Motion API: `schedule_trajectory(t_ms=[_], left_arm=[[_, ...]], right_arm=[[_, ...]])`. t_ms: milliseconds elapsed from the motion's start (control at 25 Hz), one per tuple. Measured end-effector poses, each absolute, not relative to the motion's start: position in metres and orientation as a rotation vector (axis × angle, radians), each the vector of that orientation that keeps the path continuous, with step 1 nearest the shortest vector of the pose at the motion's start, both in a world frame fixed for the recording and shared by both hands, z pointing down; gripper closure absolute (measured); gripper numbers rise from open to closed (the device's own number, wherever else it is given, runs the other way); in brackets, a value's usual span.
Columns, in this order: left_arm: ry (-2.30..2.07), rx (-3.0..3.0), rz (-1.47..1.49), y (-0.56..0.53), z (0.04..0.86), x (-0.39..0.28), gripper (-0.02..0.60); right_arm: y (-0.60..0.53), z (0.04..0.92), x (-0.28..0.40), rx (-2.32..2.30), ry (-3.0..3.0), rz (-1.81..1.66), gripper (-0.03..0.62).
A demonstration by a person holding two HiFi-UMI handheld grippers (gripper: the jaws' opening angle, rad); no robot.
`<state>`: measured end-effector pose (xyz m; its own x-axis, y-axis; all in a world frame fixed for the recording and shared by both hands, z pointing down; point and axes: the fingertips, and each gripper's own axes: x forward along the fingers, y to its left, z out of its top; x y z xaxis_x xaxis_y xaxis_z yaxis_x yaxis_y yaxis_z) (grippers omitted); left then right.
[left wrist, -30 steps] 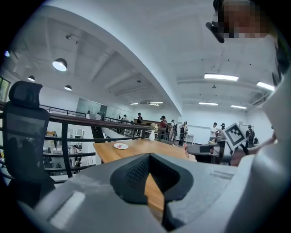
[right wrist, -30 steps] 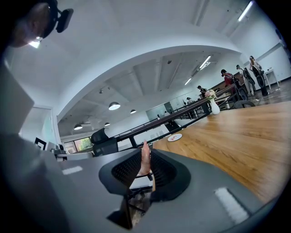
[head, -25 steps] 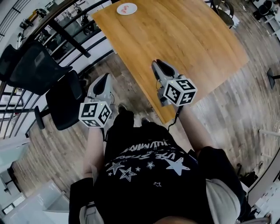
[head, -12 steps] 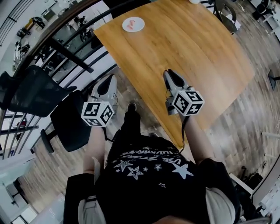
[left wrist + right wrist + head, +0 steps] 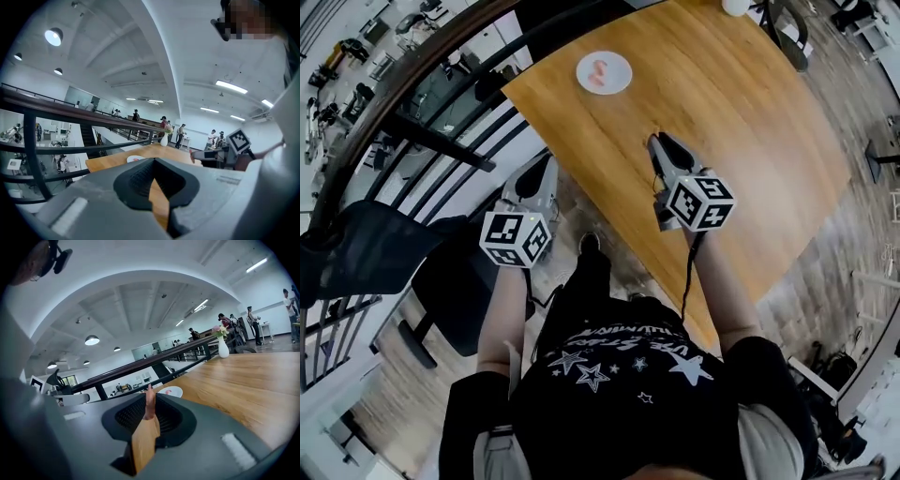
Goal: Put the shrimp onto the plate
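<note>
Pinched a slim pink shrimp [image 5: 149,397] in the right gripper [image 5: 148,409], well apart from the round white plate [image 5: 619,82]; left gripper [image 5: 151,174] pressed together, empty; seemingly mid-carry, needing a reach over the plate before release.

The tool [image 5: 149,397] pinches a pink shrimp [image 5: 149,405] upright between its jaw tips, low at centre frame. Just beyond, a white plate [image 5: 178,390] lies on the wooden surface [image 5: 243,380]. A white vase [image 5: 223,348] stands upper right.
</note>
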<state>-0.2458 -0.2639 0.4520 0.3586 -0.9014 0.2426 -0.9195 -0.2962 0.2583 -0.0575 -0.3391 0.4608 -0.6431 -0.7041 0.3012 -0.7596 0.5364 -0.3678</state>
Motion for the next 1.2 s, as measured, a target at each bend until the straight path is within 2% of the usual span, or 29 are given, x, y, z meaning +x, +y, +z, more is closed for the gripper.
schedule_trajectory(t_ms=[360,1200], left_arm=[[-1.519,2.258,0.089,-0.326,0.489,-0.278,0.580],[-1.445,2.200,0.099,-0.405,0.549,-0.287,0.580]], right_arm=[[-0.440,0.507,-0.109,1.289,-2.517,0.776,0.527],[-0.561,0.604,-0.144,1.261,-2.300,0.816,0.526]])
